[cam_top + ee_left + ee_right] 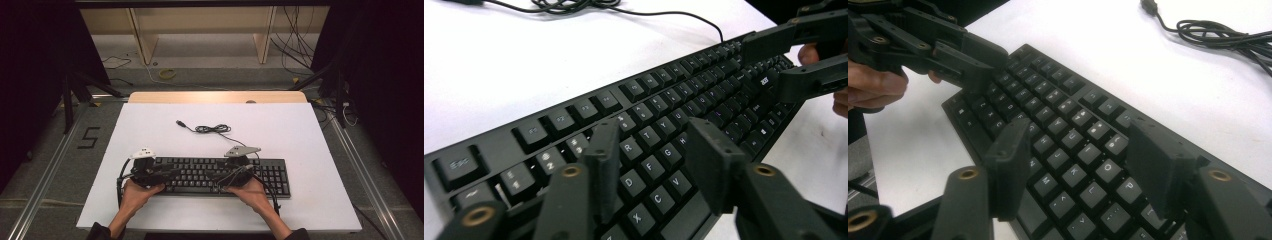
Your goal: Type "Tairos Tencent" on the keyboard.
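White table top point(150, 125), grey floor point(40, 145) with a yellow ring point(167, 74), wooden shelf frame point(145, 42).

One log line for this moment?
keyboard flat on table | left claw open over keys | right claw open over keys | cable coiled behind

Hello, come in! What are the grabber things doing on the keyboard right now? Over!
Left hand-held gripper open over the letter keys. Right hand-held gripper open too, nothing held. Keyboard flat on the white table. Its cable lies behind, clear.
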A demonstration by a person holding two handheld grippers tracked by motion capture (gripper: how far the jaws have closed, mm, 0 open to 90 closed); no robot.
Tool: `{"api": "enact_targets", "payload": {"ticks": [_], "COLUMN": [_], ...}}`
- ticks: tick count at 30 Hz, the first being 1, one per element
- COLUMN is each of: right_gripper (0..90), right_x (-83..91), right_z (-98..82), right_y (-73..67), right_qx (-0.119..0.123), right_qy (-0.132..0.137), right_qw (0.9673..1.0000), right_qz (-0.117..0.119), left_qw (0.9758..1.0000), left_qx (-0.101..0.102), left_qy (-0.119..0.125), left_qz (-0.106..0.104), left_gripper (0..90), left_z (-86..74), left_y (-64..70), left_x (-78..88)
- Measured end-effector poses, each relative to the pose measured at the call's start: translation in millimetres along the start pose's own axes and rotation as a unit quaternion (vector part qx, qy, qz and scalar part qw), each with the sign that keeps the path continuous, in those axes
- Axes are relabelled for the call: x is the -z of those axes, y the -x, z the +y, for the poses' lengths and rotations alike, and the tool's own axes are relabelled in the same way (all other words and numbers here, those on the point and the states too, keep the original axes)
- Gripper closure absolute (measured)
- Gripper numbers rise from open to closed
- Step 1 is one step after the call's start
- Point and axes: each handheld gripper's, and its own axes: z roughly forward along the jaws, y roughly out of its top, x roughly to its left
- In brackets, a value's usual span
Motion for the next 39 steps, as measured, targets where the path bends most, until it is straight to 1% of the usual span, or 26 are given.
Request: {"api": "enact_targets", "payload": {"ticks": [2,8,13,15,23,25,26,29,33,35,39], "right_gripper": [41.3,38.3,37.5,37.2,36.4,36.1,36.1,36.0,35.7,35.4,34.8], "right_x": [1.5,5.8,8.7,9.4,12.3,12.5,12.6,12.4,12.5,12.5,12.2], "right_z": [-0.3,-2.2,-4.5,-5.2,-7.8,-8.2,-8.4,-8.6,-8.6,-8.5,-8.5], "right_y": [0.2,0.4,1.8,1.9,2.5,2.4,2.3,1.9,1.3,1.4,1.6], "right_qx": [-0.002,0.002,0.001,-0.003,-0.002,-0.002,-0.003,-0.002,-0.001,-0.001,-0.001], "right_qy": [0.002,0.008,0.01,0.009,0.01,0.009,0.009,0.01,0.013,0.012,0.011], "right_qw": [1.0,1.0,1.0,1.0,0.9999,1.0,0.9999,0.9999,0.9999,0.9999,0.9999], "right_qz": [0.001,-0.001,-0.001,-0.002,-0.003,-0.003,-0.003,-0.004,-0.002,-0.003,-0.003], "left_qw": [1.0,0.9995,0.999,0.9988,0.9981,0.9979,0.9979,0.9973,0.9969,0.9967,0.9964], "left_qx": [-0.002,-0.017,-0.021,-0.017,-0.024,-0.026,-0.025,-0.031,-0.03,-0.034,-0.032], "left_qy": [-0.005,-0.025,-0.039,-0.045,-0.054,-0.057,-0.058,-0.064,-0.07,-0.071,-0.076], "left_qz": [-0.001,0.005,0.01,0.013,0.017,0.015,0.016,0.018,0.021,0.021,0.021], "left_gripper": [61.7,70.1,75.1,77.5,88.3,89.0,89.0,89.1,89.1,89.1,89.1], "left_z": [1.8,5.9,7.6,7.7,9.8,10.1,10.2,11.1,11.1,11.1,10.9], "left_y": [0.8,1.6,0.9,0.3,-1.2,-1.2,-0.7,-1.1,-0.9,-0.7,-0.2], "left_x": [-3.3,-11.4,-17.0,-18.7,-24.1,-26.2,-27.5,-30.8,-33.6,-34.5,-36.1]}}
